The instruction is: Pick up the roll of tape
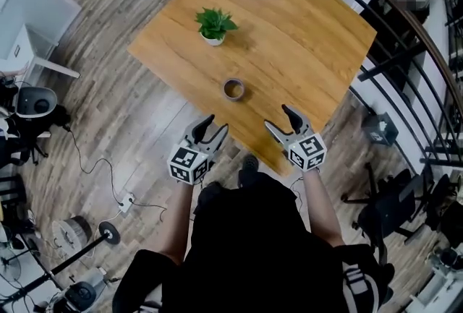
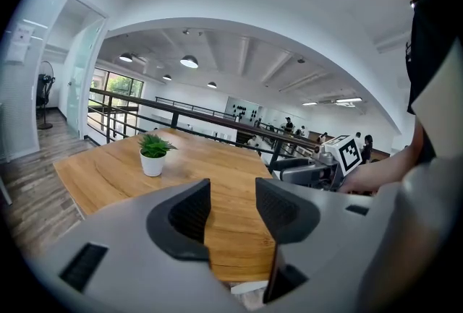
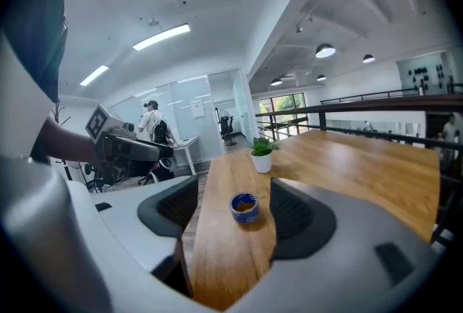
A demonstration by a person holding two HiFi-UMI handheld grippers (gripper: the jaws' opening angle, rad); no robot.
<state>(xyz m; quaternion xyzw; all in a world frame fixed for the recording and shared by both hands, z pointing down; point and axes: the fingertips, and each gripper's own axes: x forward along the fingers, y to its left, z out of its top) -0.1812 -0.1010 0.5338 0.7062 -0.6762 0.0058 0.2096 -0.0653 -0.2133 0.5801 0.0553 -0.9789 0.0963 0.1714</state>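
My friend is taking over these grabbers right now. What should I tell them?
Left gripper: open, empty, by the table's near edge.
Right gripper: open, empty, aimed at the roll of tape, which lines up with the gap between its jaws but is untouched.
The tape lies flat on the wooden table, just ahead of both grippers. A small potted plant stands farther back.
Done: nothing, the tape is not lifted yet.
Left: reach the tape, probably with the right gripper, close on it and lift.
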